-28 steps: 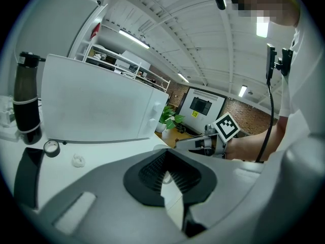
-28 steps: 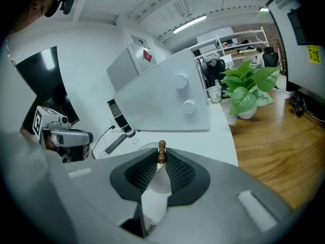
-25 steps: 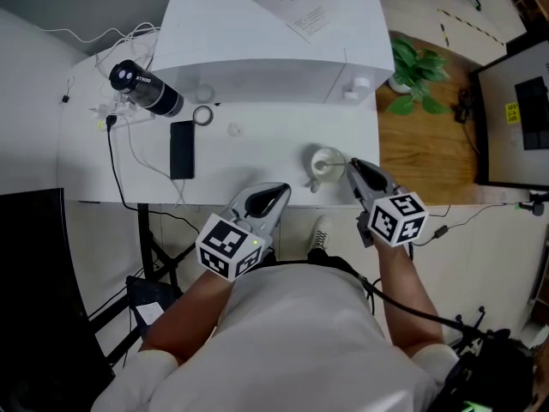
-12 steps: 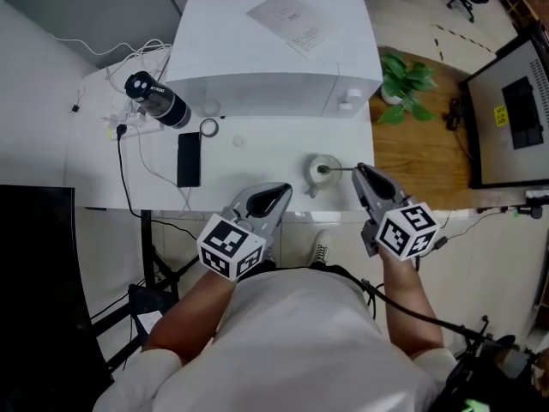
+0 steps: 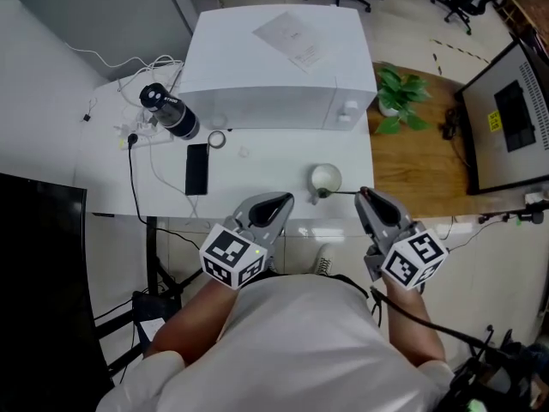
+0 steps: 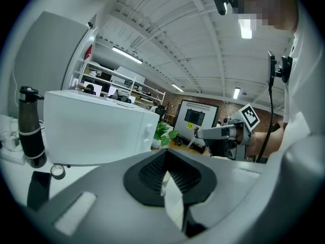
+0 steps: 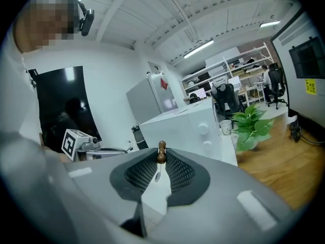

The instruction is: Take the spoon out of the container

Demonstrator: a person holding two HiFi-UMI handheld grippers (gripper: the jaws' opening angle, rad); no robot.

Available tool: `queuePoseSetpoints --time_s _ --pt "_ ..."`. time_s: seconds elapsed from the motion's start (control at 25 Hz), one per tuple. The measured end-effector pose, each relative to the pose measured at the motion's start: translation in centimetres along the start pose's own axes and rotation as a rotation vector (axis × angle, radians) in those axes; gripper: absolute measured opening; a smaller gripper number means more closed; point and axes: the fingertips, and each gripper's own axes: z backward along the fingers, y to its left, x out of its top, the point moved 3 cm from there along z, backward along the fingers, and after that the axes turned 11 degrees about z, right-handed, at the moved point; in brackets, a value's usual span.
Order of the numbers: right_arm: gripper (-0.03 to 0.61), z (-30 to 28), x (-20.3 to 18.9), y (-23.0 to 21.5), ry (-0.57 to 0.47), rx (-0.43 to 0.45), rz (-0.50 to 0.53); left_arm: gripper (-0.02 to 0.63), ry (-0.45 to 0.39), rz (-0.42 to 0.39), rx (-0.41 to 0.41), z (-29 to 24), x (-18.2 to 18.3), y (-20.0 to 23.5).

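The spoon [image 7: 161, 153] sits pinched between the right gripper's [image 5: 363, 196] jaws, far end by the container [image 5: 326, 176] rim. The left gripper's [image 5: 276, 202] jaws are closed and empty.

We are viewing bare table [image 5: 266, 166] lying open between phone [image 5: 196, 169] and container [image 5: 326, 177], where a gripper is finding passage. The microwave [image 5: 279, 67] is walling off the rear; bottle [image 5: 170, 112] and tape roll [image 5: 217, 139] are crowding the left rear.

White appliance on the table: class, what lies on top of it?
A printed sheet of paper lies on the white appliance, on its flat top. Anything under the sheet or inside the appliance is covered.
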Motion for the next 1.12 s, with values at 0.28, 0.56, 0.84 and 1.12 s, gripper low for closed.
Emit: queuePoseSetpoints --time_s 0.28,0.56,0.84,1.12 --pt "0.055 0.6 -1.6 1.5 0.014 0.018 -0.018 0.003 0.011 0.001 -0.017 0.3 -1.0 -1.7" --pt "0.055 0.7 -1.5 2.6 0.013 0.021 0.0 0.003 0.013 -0.012 -0.019 1.1 -1.2 -1.8" --pt "0.055 1.1 -1.2 3.9 0.005 -0.021 0.008 0.003 0.006 -0.04 -0.058 2.2 -0.9 -1.8" --pt "0.056 1.4 -1.4 6.4 -0.023 -0.106 -0.019 0.003 0.027 -0.058 -0.133 4.6 -1.2 -1.3"
